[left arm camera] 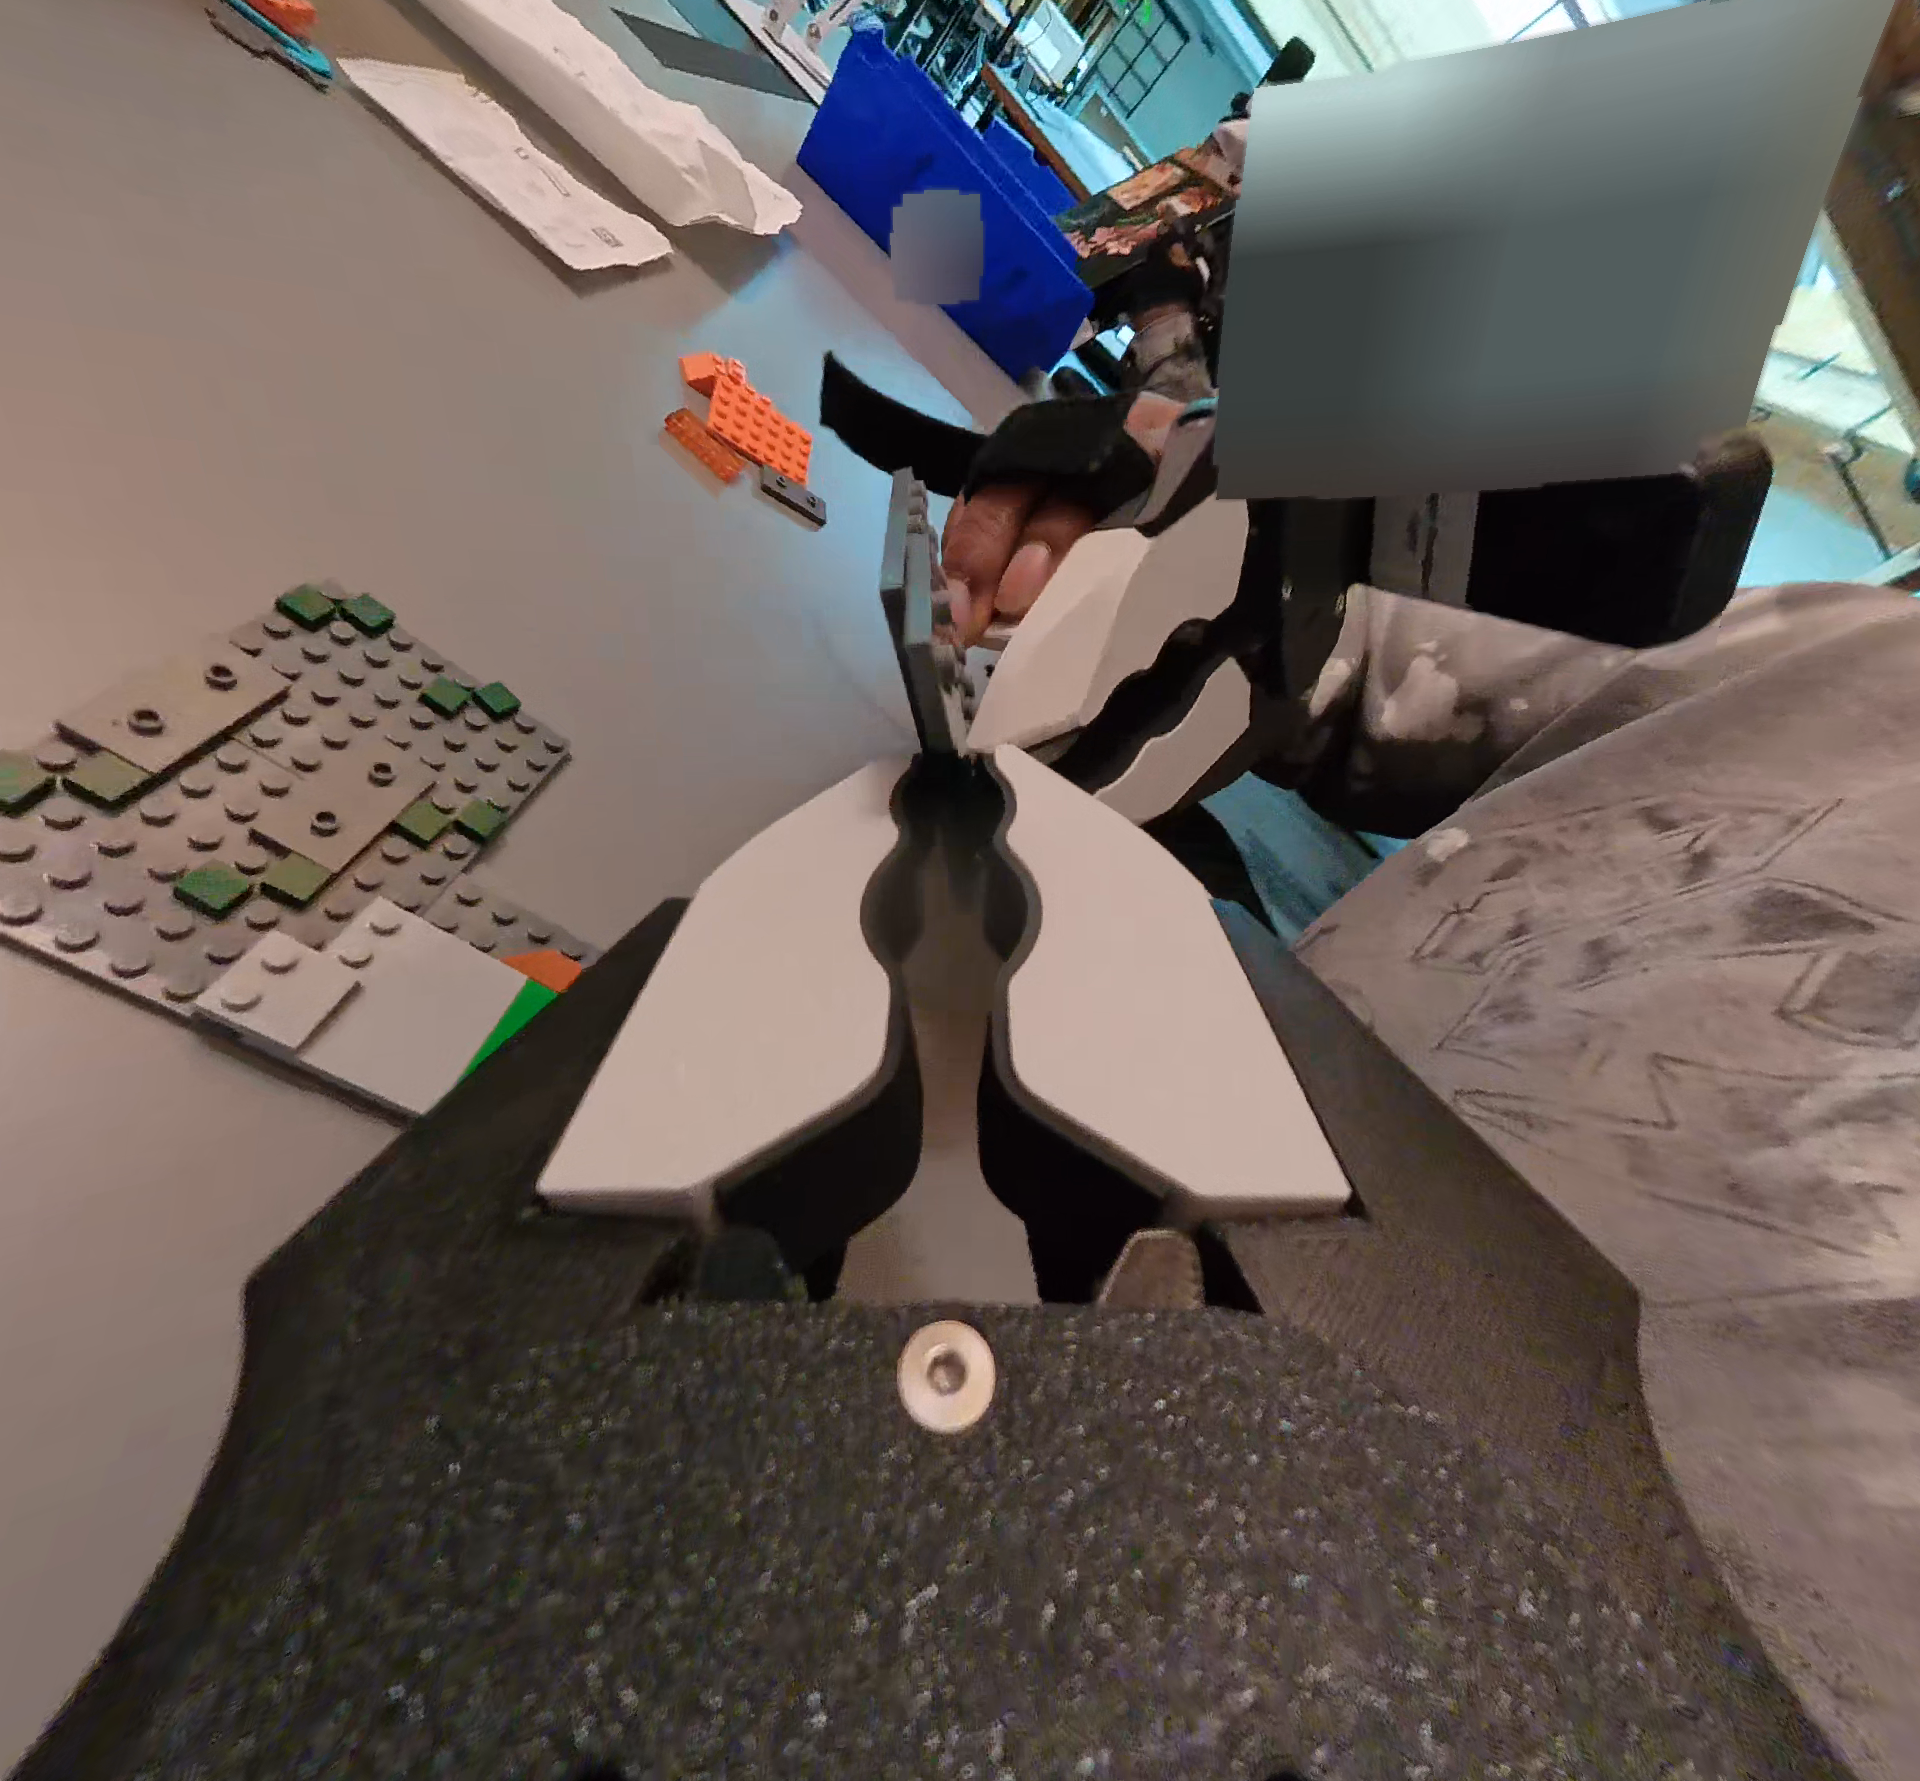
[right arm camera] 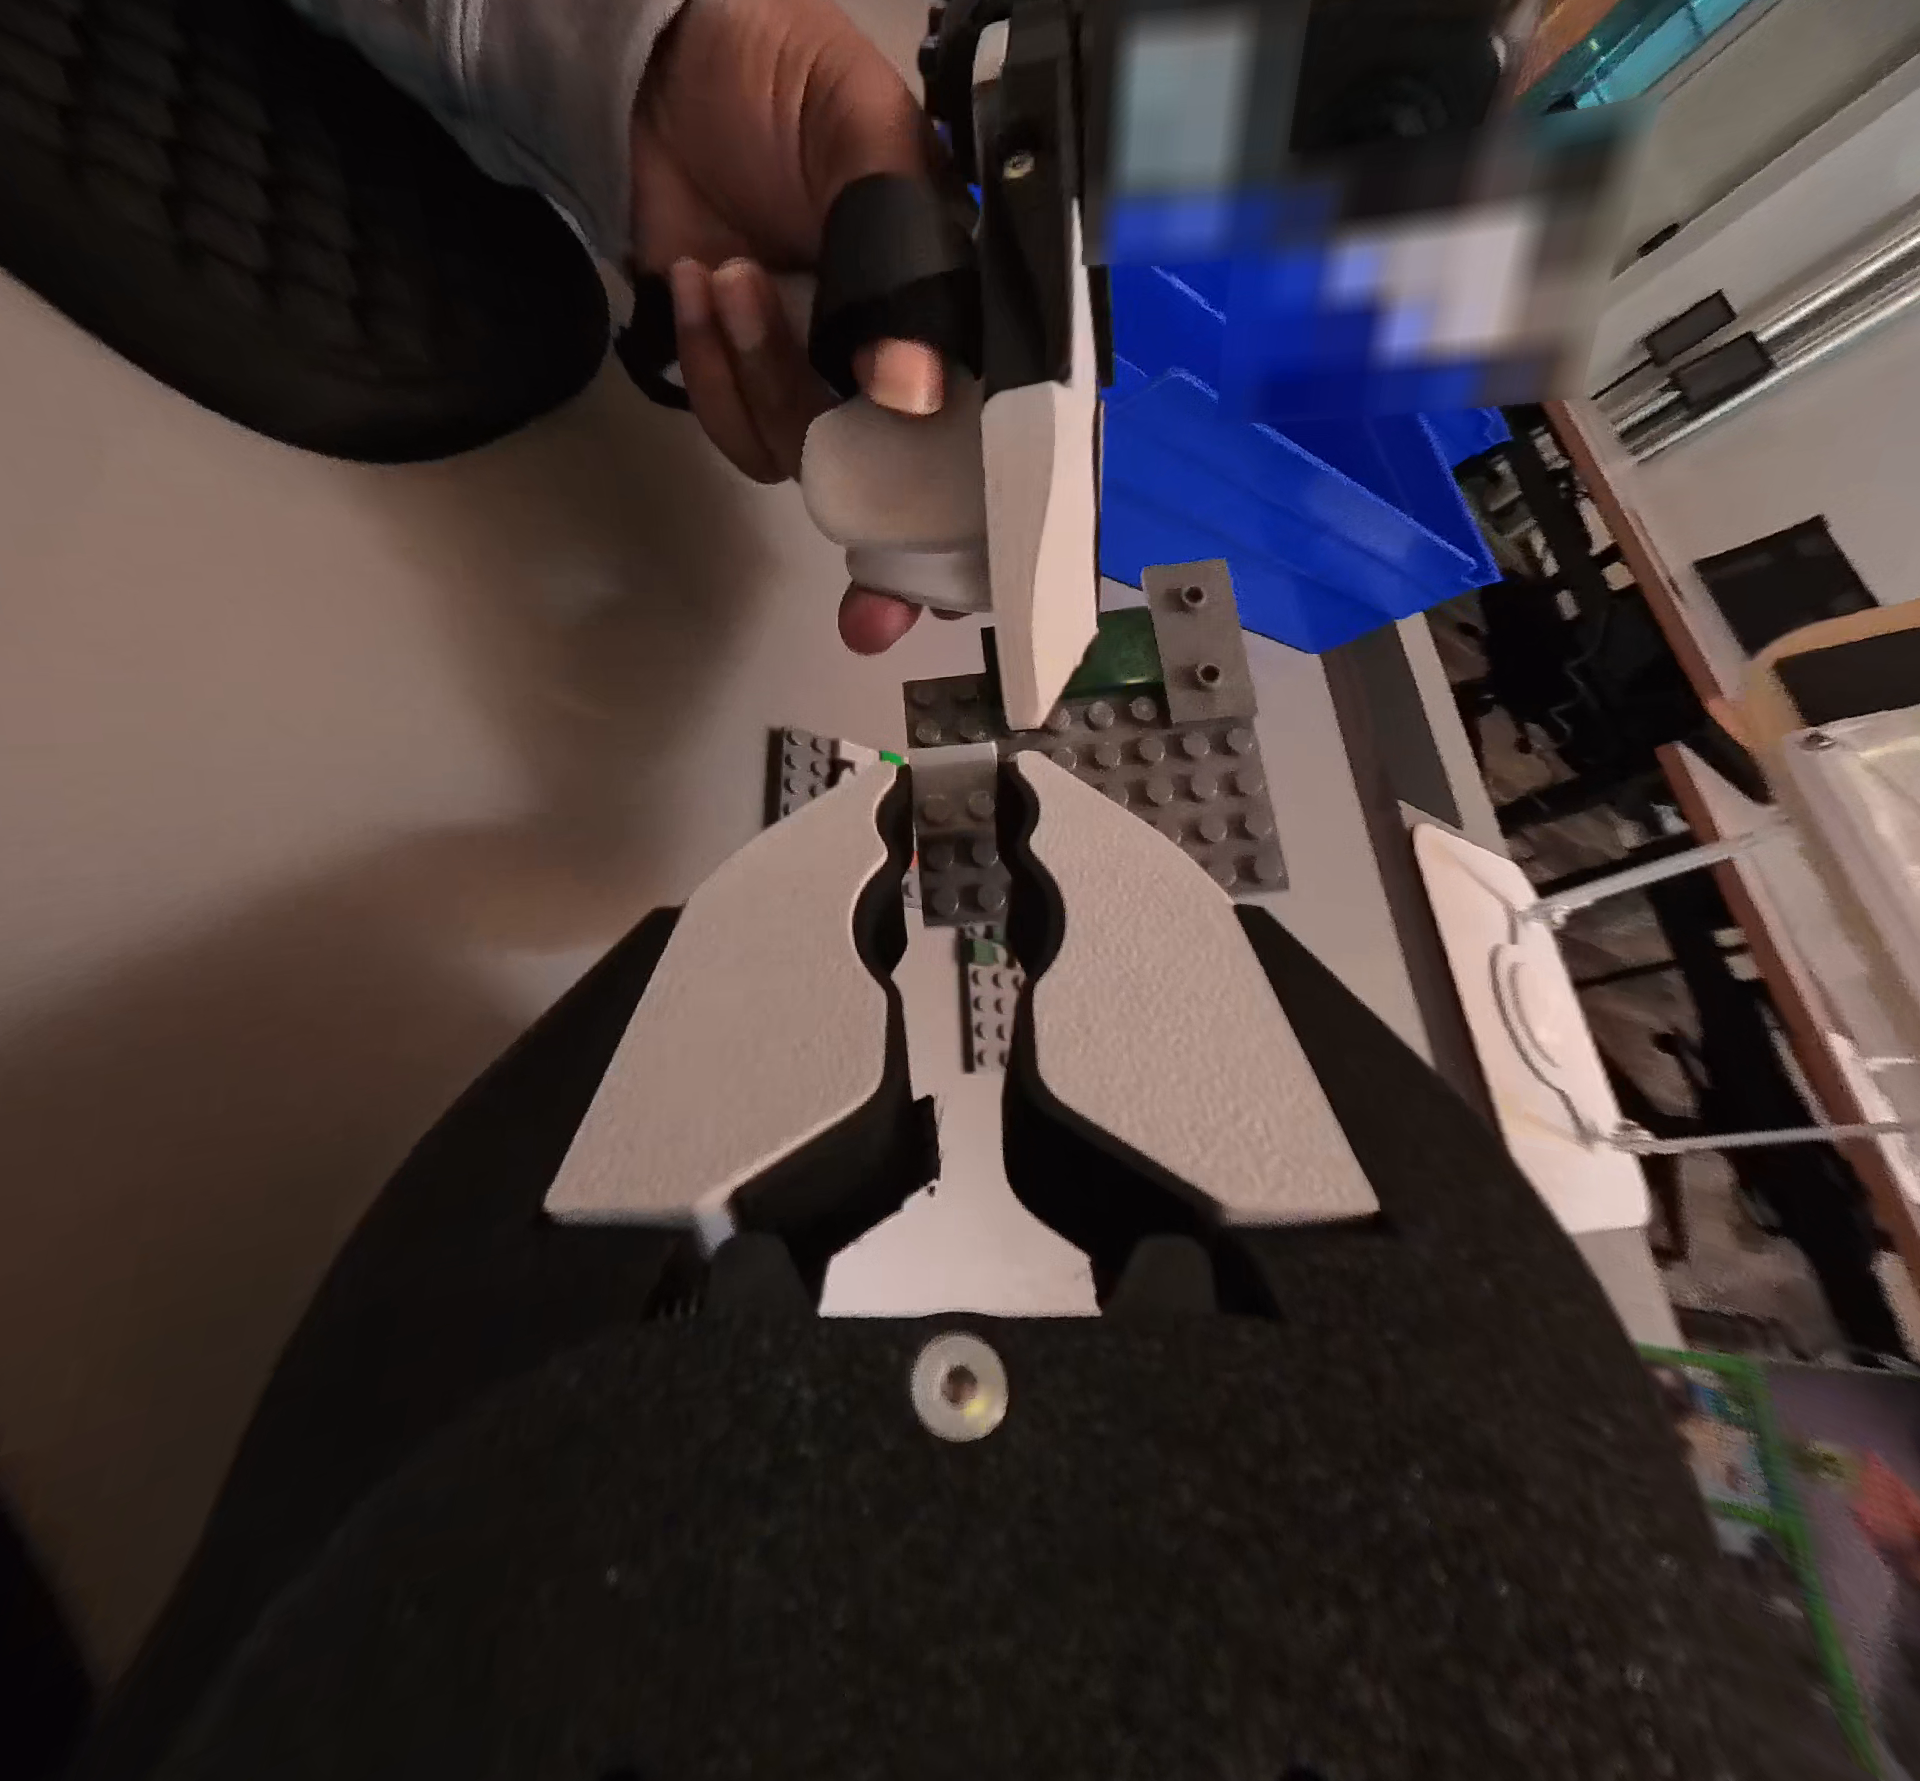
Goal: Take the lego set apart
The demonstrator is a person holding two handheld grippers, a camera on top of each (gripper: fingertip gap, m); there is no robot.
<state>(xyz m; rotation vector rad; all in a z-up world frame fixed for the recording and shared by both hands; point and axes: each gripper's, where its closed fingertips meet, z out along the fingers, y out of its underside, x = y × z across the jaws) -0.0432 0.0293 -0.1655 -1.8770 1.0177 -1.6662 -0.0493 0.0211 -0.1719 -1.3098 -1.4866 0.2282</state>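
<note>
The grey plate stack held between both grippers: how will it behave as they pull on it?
The grey plate stack looks thin and rigid, so it should snap apart rather than bend. The left gripper pinches only its edge, so it may slip. The right gripper holds smooth plastic, probably slippery too.

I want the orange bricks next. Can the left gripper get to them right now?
Probably not yet. The left gripper is shut on a grey plate that the right gripper also holds. The orange bricks lie uncovered on the table.
</note>
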